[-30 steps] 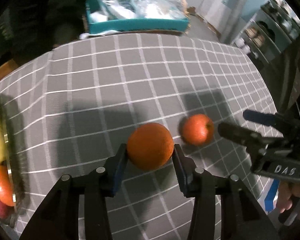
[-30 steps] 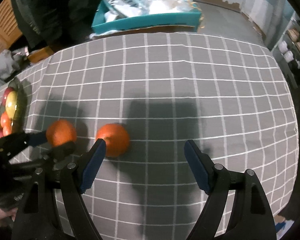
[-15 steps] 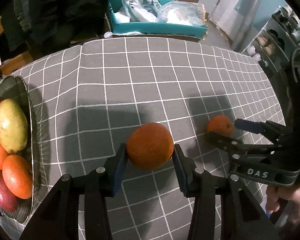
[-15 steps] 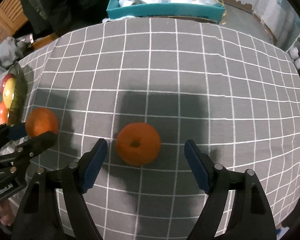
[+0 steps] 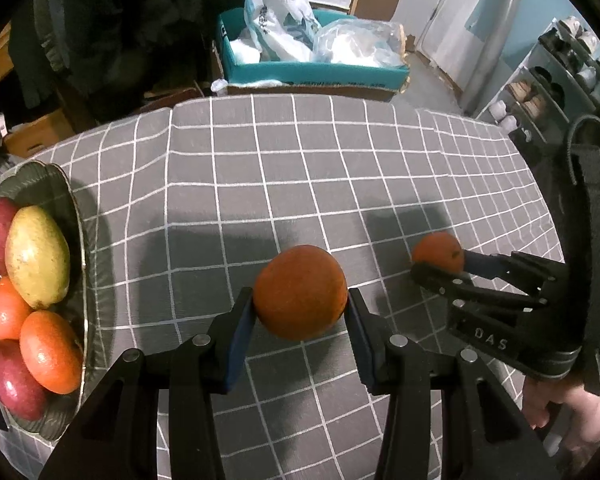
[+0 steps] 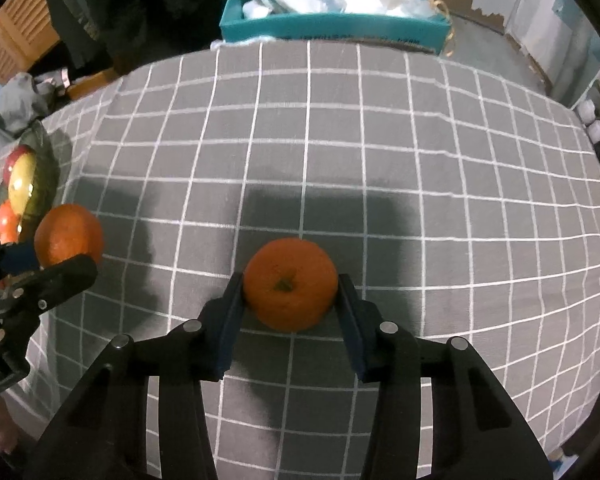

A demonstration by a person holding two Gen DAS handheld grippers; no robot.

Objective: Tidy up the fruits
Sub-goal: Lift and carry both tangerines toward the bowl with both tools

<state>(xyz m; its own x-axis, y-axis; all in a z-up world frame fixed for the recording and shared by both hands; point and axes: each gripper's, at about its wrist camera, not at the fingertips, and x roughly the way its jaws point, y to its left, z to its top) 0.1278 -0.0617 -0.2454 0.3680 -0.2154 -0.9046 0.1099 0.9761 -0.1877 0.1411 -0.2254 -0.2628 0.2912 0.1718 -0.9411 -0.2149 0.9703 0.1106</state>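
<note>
My left gripper (image 5: 300,306) is shut on a large orange (image 5: 300,290) and holds it a little above the grey checked tablecloth (image 5: 300,168). To its right my right gripper (image 5: 440,265) is shut on a second orange (image 5: 436,249). In the right wrist view that second orange (image 6: 291,282) rests on the cloth, stem up, with both blue pads of the right gripper (image 6: 291,294) pressed against its sides. The left gripper (image 6: 54,261) and its orange (image 6: 68,232) show at the left edge. A dark green bowl (image 5: 67,196) at the table's left edge holds a mango (image 5: 36,256), red apples and oranges.
A teal box (image 5: 312,74) stuffed with plastic bags stands past the table's far edge. Shelves with cups (image 5: 560,68) rise at the right. A person's hand (image 5: 572,412) grips the right gripper's handle. The bowl (image 6: 44,140) sits far left in the right wrist view.
The right gripper moved over the second orange and its jaws closed onto it. The left gripper rose slightly with its orange, and the fruit bowl came further into its view.
</note>
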